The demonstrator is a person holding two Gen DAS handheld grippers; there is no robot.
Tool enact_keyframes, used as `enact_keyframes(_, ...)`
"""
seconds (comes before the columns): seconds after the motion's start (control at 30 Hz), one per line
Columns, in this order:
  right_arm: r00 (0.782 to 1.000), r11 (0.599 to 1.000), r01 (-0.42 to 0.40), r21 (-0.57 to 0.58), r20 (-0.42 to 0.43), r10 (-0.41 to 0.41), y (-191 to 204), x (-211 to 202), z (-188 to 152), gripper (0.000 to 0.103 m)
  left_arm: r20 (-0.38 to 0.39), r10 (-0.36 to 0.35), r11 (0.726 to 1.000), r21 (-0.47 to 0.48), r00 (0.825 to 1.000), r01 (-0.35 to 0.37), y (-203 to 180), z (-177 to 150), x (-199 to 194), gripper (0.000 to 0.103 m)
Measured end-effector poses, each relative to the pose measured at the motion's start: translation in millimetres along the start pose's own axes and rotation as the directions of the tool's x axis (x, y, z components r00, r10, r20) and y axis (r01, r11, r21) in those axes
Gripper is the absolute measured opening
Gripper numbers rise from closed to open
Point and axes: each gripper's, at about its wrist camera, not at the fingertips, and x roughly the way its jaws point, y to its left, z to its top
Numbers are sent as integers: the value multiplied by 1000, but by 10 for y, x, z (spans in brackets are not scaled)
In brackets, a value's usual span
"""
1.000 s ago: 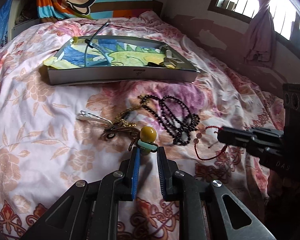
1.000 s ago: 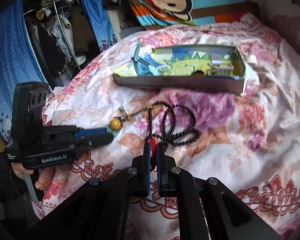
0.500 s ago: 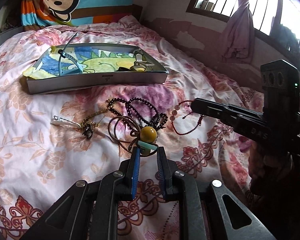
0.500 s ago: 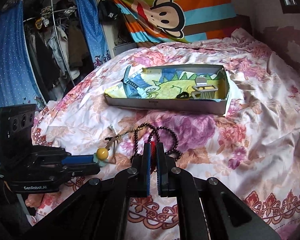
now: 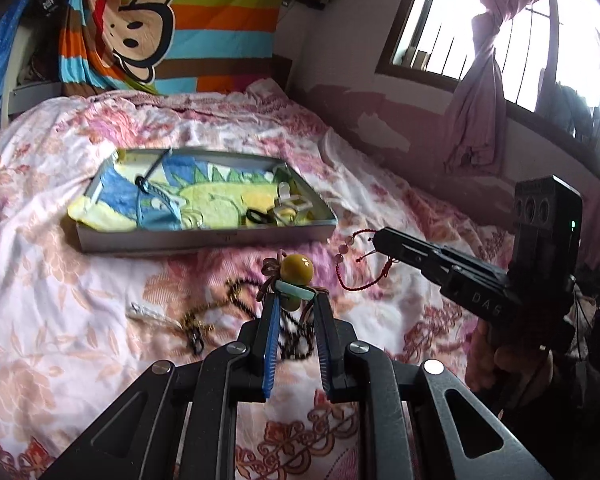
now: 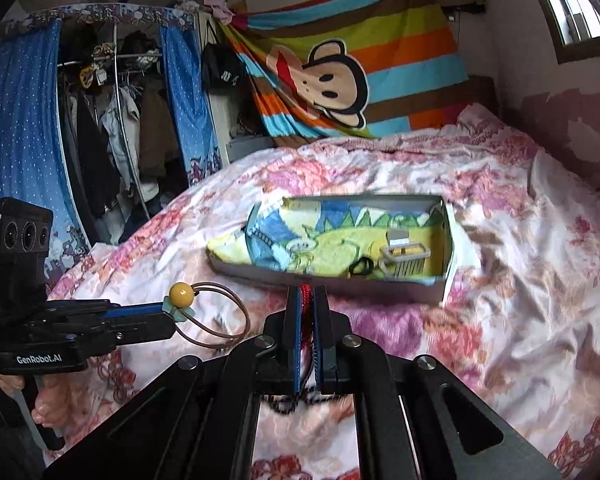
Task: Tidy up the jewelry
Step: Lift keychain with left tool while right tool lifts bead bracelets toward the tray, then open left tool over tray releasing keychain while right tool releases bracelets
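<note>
The left gripper (image 5: 296,300) pinches a yellow bead (image 5: 297,267) on a brown cord; the right gripper (image 6: 307,300) clamps a red bracelet (image 5: 354,264). Both hang above a floral bedspread (image 6: 520,280), near a tray (image 5: 204,238). Blurred, perhaps black, beads (image 5: 236,300) lie below. A monkey blanket (image 6: 340,76) covers the wall.

One tray (image 5: 204,236), one yellow-bead cord (image 5: 297,268), one red bracelet (image 5: 350,276), two grippers.
</note>
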Motion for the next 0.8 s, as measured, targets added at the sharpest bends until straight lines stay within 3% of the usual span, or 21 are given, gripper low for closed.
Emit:
enact_keyframes(0.27,995,999,44,23,88,-46,-235,150,245,5,80,83,996,-40,993,-80,134,498,179,16)
enact_keyframes(0.43,991,996,71,56,108,-77,-527,394,401,5,84,122,988,-110,989,-112,297,770,483,16)
enact_keyframes(0.6,988,987,125,102,77,-134,-854,677,450,5,50,147,982,-128,988,-139,384,902,911,16)
enact_keyframes(0.8,991,980,129,149,-1,-130,-1104,996,414,5,-14,153,980,-125,988,-154,371,894,1384,16)
